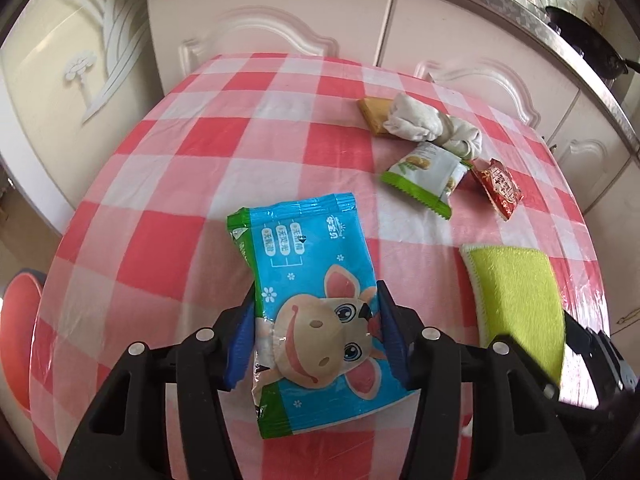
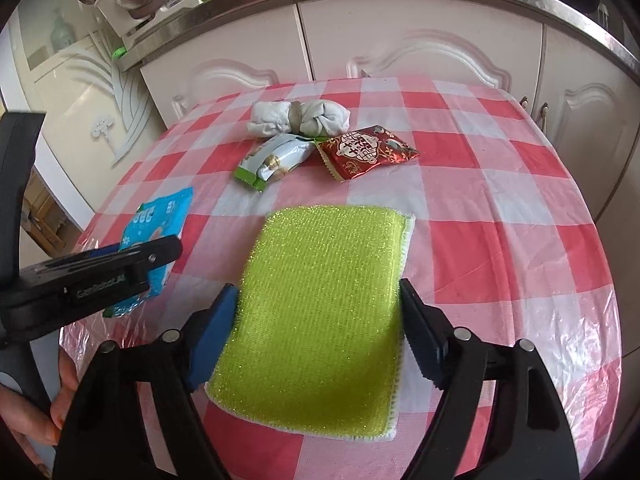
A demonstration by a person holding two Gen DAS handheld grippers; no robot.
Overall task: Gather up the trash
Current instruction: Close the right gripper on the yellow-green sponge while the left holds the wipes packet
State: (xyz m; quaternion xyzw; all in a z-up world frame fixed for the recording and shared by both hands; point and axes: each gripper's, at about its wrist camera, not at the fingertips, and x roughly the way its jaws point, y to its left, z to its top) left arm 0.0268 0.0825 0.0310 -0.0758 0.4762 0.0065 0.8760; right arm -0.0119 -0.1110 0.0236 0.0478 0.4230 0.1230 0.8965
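The blue wrapper point(image 1: 316, 316) is lying on the checked tabletop point(image 1: 168, 184) at the near edge, and the left claw point(image 1: 316, 332) is squeezing its sides, narrowed to the pack's width. At two o'clock, the green wrapper point(image 1: 424, 180) and red wrapper point(image 1: 498, 188) are waiting. The right claw point(image 2: 316, 332) is bracketing the sponge point(image 2: 320, 300), fairly wide, pads seemingly touching its edges. The pickup step is under way; lifting next calls for a firm pinch.

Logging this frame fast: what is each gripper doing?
Left gripper: shut on the blue wet-wipes pack.
Right gripper: pads touching the green scouring pad; grip uncertain.
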